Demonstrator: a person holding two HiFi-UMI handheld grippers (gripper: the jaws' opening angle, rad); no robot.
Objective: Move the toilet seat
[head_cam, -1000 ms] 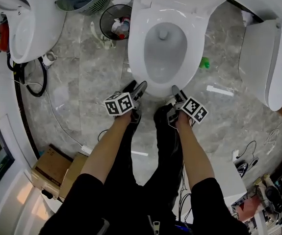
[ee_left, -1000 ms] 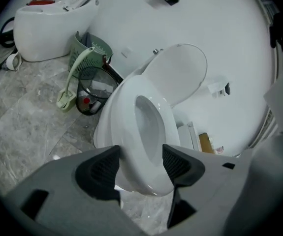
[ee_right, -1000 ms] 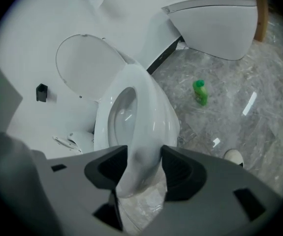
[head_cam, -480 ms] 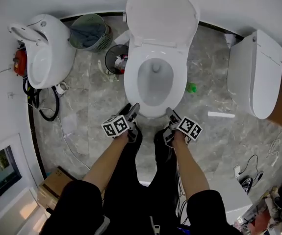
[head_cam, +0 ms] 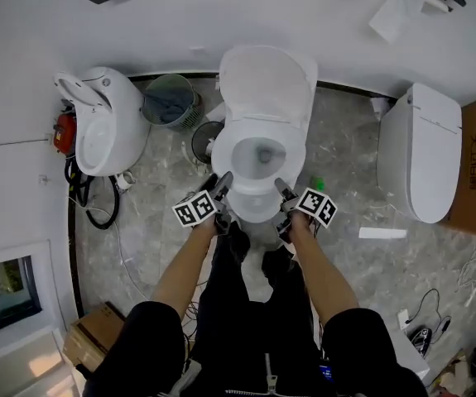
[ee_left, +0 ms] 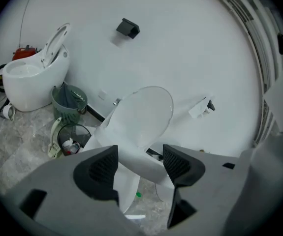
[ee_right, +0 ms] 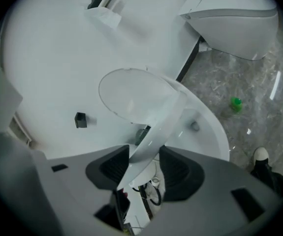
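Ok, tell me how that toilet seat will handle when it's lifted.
The toilet seat is likely stiff: its thin ring shows no sag. It probably pivots toward the raised lid rather than lifting free. Its glossy surface may be slippery.

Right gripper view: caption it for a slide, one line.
Right gripper, jaws just eased wider, holds the toilet seat raised off the bowl; lid upright behind.
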